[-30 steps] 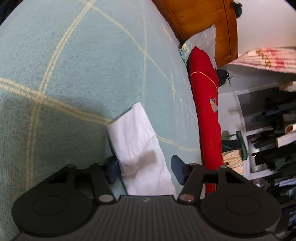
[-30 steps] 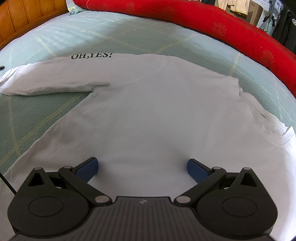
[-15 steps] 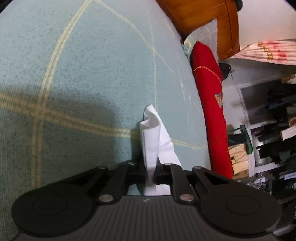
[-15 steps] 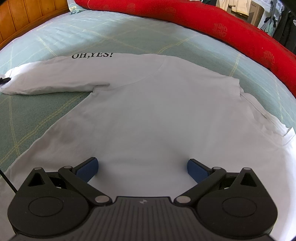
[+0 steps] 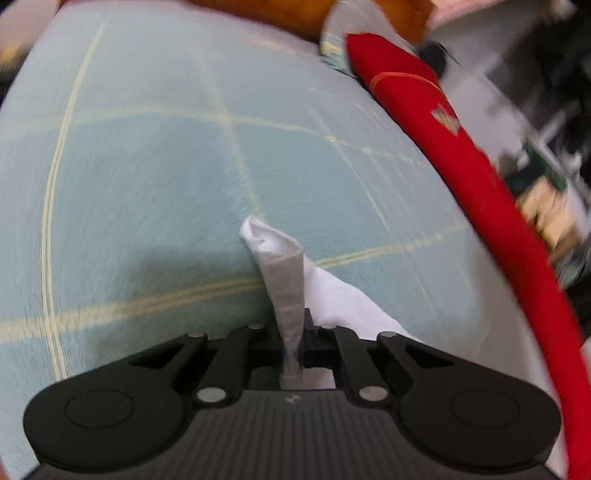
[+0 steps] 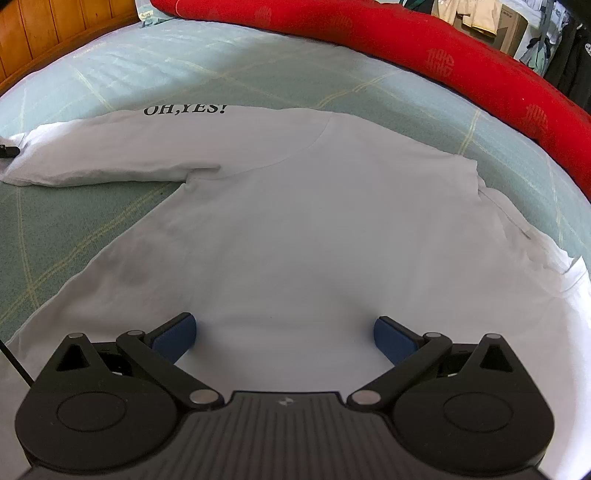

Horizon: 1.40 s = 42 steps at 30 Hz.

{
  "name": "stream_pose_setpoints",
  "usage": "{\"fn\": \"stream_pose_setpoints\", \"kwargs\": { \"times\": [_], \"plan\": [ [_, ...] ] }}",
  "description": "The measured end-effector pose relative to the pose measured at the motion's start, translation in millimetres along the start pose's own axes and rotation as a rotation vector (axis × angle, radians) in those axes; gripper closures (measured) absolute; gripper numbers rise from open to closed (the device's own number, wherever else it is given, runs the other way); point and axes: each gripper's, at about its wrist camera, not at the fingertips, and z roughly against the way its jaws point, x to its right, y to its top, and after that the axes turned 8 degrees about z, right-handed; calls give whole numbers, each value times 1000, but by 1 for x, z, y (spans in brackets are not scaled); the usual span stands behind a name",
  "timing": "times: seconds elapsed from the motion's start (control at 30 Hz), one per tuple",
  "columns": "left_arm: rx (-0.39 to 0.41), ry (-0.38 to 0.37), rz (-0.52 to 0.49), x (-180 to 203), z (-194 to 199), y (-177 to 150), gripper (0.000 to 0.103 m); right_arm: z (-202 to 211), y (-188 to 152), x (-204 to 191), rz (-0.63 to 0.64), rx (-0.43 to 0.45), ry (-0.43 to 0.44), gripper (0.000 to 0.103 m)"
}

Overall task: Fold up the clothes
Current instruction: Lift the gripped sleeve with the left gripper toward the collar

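A white long-sleeved shirt (image 6: 295,221) lies spread flat on the pale green checked bedspread (image 6: 110,74), with "OH,YES!" printed on the sleeve that reaches left. My right gripper (image 6: 284,334) hovers open over the shirt's body, blue pads wide apart, nothing between them. In the left wrist view my left gripper (image 5: 291,347) is shut on the sleeve cuff (image 5: 280,266), which stands up pinched and folded above the bedspread (image 5: 147,184). The left gripper's tip shows at the far left edge of the right wrist view, at the sleeve end.
A long red bolster (image 6: 406,48) lies along the bed's far side, also seen as the red bolster (image 5: 461,166). A wooden headboard (image 6: 44,33) stands at the upper left. Cluttered shelves and boxes (image 5: 546,192) lie beyond the bed.
My left gripper shut on the sleeve cuff and lifted it off the bedspread; its view has swung and is blurred. The right gripper has stayed still and open.
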Motion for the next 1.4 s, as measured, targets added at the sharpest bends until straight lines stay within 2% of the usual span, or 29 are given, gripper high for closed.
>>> {"fn": "stream_pose_setpoints", "kwargs": {
  "times": [0.1,0.3,0.5,0.8,1.2,1.4],
  "plan": [
    [17,21,-116,30,7,1,98,1,2,-1,0,-7,-6,0],
    [5,-98,-211,82,23,-1,98,7,7,1,5,-30,5,0],
    [-50,-219,-273,136,27,-15,98,28,9,3,35,18,10,0],
    [-140,-370,-374,210,33,-64,98,52,-18,17,19,25,-6,0],
    [-240,-503,-479,301,40,-143,98,86,-83,62,-104,-1,-9,0],
    [-294,-554,-523,330,35,-186,98,101,-108,74,-134,-9,-20,0]
  ]
}}
